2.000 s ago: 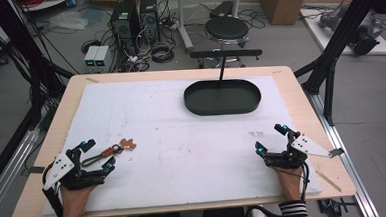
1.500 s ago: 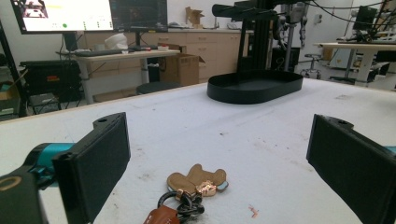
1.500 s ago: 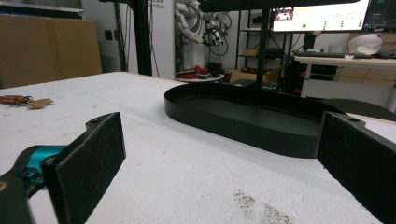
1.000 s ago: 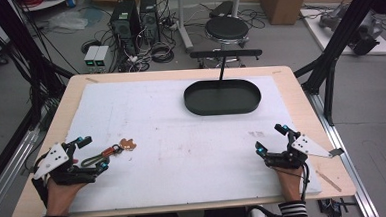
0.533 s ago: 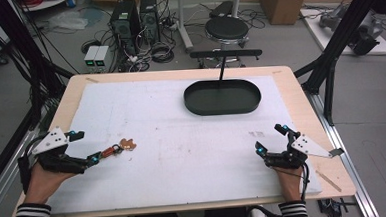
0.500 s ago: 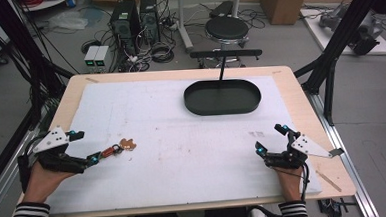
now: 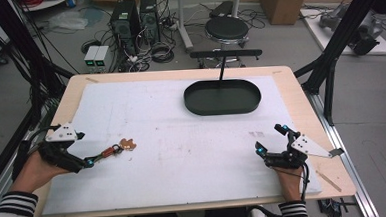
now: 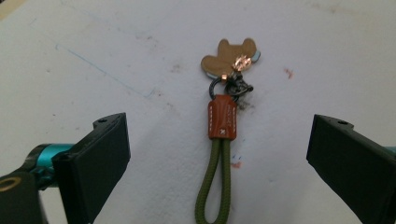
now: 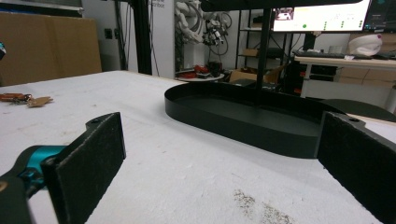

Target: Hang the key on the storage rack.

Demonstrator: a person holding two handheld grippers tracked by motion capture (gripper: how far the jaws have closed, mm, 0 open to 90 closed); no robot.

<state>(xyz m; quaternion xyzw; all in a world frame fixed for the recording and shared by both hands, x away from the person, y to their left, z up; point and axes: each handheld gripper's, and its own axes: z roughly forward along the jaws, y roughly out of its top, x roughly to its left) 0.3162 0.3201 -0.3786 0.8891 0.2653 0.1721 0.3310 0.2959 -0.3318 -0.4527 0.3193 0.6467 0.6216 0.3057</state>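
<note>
Plainly, the labels run as follows.

Landmark: black oval tray point(image 7: 222, 98), standing toward the far side of the white-covered counter point(image 7: 183, 154), a thin black post rising from behind it.

Keychain place: keychain point(image 7: 114, 149) lies flat on the white cover, well to the left of the tray and nearer the person than it.

Keychain to left claw: in the left gripper view the keychain point(image 8: 223, 140) lies straight ahead of the left claw point(image 8: 219, 163), between the lines of its two jaws, touching neither; its cord loop points toward the claw and its charm points away. In the high view the left claw point(image 7: 83, 150) sits just beside the loop end.

Left claw state: jaws spread wide, nothing between them but the keychain lying on the cover.

Keychain look: olive-green cord doubled into a loop, gathered in a stitched orange-brown leather sleeve, then a dark metal ring and clasp, then a flat tan charm with two rounded lobes, a coppery rivet and a pale blue edge.

Right claw place: right claw point(image 7: 270, 143) rests on the counter to the right of the tray and nearer the person, well apart from the keychain.

Right claw state: jaws set wide and holding nothing; its own view looks past them toward the tray point(image 9: 243, 119), with the keychain point(image 9: 25, 99) small at far left.
</note>
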